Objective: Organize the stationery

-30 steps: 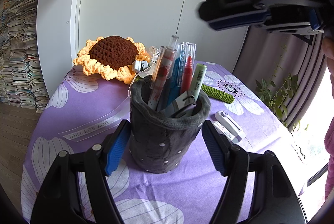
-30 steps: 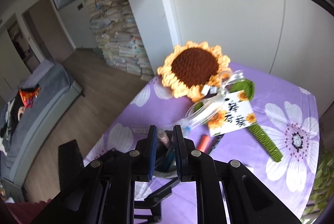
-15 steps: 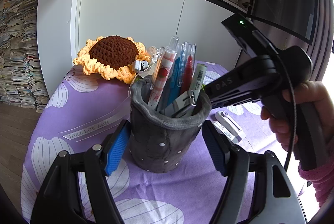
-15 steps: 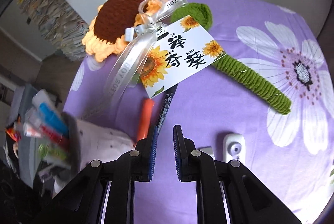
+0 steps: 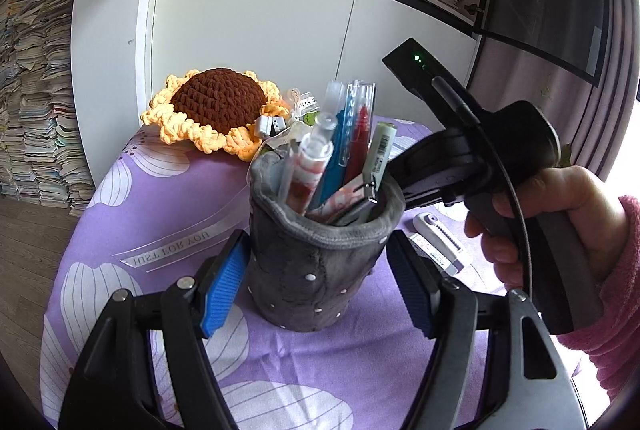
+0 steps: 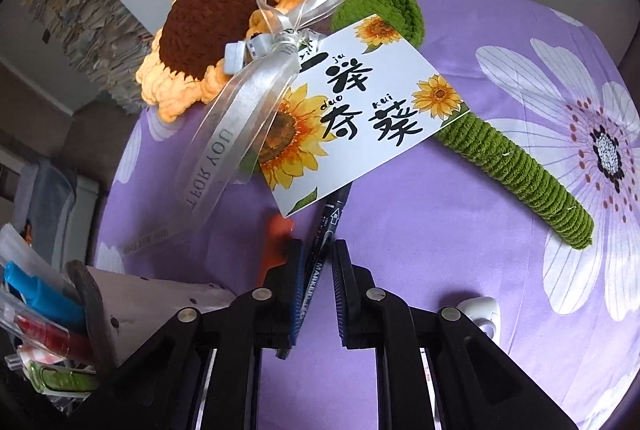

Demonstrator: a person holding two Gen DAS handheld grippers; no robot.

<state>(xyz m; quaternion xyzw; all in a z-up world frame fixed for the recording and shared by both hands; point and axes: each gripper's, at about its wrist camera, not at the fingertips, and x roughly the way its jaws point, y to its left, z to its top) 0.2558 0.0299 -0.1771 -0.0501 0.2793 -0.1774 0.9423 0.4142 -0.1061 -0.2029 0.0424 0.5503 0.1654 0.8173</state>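
A grey plush pen holder [image 5: 316,270] stands on the purple flowered tablecloth [image 5: 168,197], filled with several pens and markers [image 5: 348,145]. My left gripper [image 5: 316,282] is open, its blue pads either side of the holder without touching it. My right gripper [image 6: 316,266] has its jaws narrowly apart on either side of a black marker [image 6: 324,242] that lies on the cloth, partly under a sunflower card [image 6: 360,109]. An orange marker [image 6: 276,242] lies just left of it. The holder also shows at the lower left of the right wrist view [image 6: 132,314].
A crocheted sunflower [image 6: 208,25] with a green stem [image 6: 516,169] and a ribbon [image 6: 224,141] lies at the back of the table. White correction tapes [image 5: 436,242] lie right of the holder. The right hand and tool [image 5: 520,189] hang close behind the holder.
My right gripper has swung from above the holder down to the table and now straddles the black marker. The left gripper and holder have not moved.
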